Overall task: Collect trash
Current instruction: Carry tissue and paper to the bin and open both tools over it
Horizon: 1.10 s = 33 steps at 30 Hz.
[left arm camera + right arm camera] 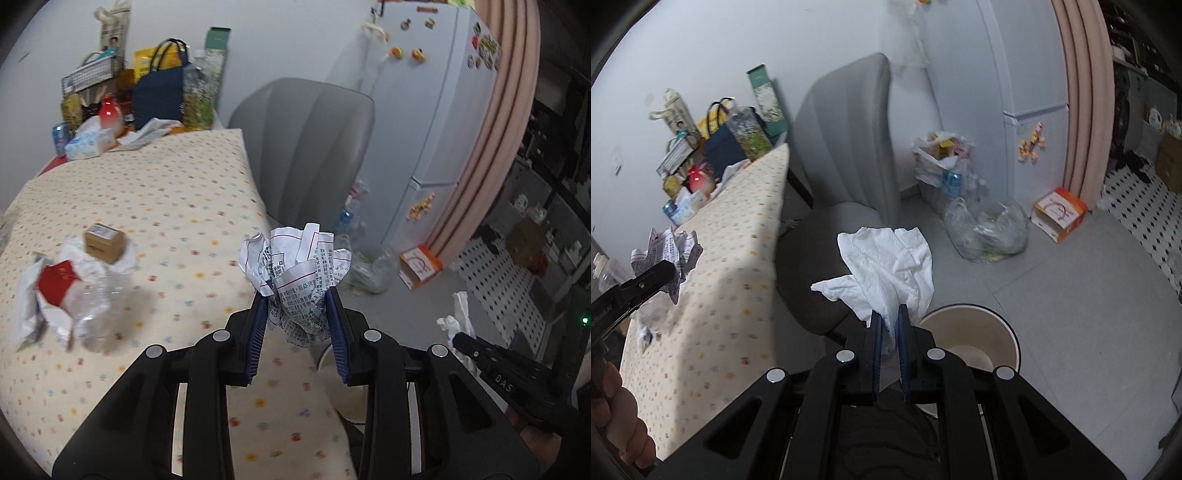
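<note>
My left gripper (297,295) is shut on a crumpled printed paper ball (295,258), held over the right edge of the table (166,192). In the right wrist view the same paper ball (670,251) sticks out past the left gripper's black finger at the far left. A white tissue (890,258) hangs from my right gripper (889,310), which is shut on it above the floor beside a round white bin (971,332). In the left wrist view the tissue (458,317) shows at the lower right. More trash lies on the table: a crushed clear bottle (99,302), a red and white wrapper (51,291) and a small brown box (103,242).
A grey chair (846,155) stands between table and fridge (436,110). On the floor sit a clear bag of rubbish (990,229), a white bag with bottles (942,162) and an orange box (1060,214). Bags, bottles and a tissue pack (90,142) crowd the table's far end.
</note>
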Tool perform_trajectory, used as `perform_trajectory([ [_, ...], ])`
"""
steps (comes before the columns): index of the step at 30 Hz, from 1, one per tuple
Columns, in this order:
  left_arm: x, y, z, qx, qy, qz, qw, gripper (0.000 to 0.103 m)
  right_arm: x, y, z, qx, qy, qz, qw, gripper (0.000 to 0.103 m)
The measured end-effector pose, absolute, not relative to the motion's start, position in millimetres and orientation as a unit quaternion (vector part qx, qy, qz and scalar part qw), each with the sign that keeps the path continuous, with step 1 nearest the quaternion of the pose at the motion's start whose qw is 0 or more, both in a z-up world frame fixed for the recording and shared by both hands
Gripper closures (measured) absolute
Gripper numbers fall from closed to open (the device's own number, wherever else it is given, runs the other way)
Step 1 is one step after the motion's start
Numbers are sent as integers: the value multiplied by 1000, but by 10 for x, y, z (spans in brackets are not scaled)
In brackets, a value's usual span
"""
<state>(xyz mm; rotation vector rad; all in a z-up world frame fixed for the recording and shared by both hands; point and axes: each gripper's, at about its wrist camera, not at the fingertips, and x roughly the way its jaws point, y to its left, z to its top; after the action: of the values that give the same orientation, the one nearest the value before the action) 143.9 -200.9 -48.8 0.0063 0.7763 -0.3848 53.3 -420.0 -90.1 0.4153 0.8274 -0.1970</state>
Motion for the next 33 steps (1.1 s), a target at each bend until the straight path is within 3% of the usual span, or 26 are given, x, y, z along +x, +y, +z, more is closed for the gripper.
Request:
perform_trajectory([
  [8,1666,-2538,-833,28,421,-213,881,71,700,-4596,-1493,235,436,-118,861,88],
  [9,1689,-2596,-886,30,429,-215,876,71,731,-4637,-1593,236,446,-124,854,84],
  [11,1716,-2688,-964,36,440,-219,870,71,758,-4723,-1764,248,459,-132,843,48],
  [16,1751,-2874,-1110,51,458,-224,859,71,697,-4939,-2005,272,473,-147,825,46],
  [24,1728,-3215,-1199,67,474,-252,841,71,386,-5309,-1896,301,448,-167,825,46],
  [28,1679,-3437,-1298,71,491,-274,824,70,211,-5470,-1751,308,432,-197,825,32],
  [31,1661,-3591,-1390,73,512,-301,801,57,116,-5550,-1633,305,420,-219,826,27],
  [33,1644,-3656,-1390,74,513,-307,798,25,81,-5577,-1551,301,414,-226,829,24],
])
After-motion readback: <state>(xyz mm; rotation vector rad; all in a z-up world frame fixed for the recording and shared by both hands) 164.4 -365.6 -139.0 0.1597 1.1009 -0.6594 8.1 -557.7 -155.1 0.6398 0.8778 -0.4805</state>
